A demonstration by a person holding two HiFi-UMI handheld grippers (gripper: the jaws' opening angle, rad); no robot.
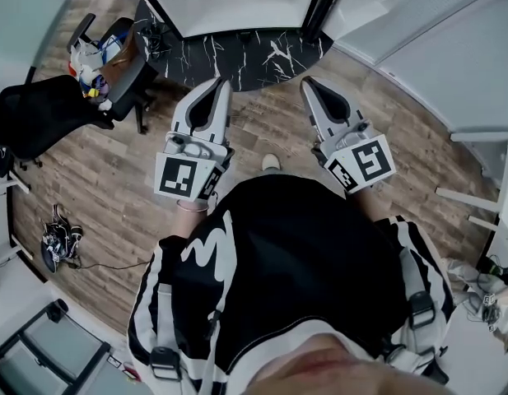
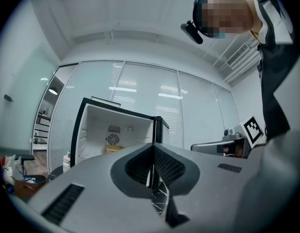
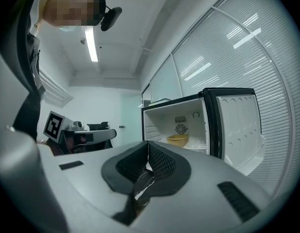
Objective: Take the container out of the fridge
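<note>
Sitting upright in fridge [image 3: 155,124], container [image 3: 178,140] long axis sideways.

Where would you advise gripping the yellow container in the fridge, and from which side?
Probably its front rim, coming straight in through the open front of the fridge: the yellow container sits upright and shallow, walled in behind and beside.

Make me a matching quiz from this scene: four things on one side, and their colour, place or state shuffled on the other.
1 container
2 fridge door
3 left gripper
4 office chair

a shut, nothing held
b yellow, inside the fridge
c black, on the wood floor
d swung open

Pairs: 1-b, 2-d, 3-a, 4-c
</note>
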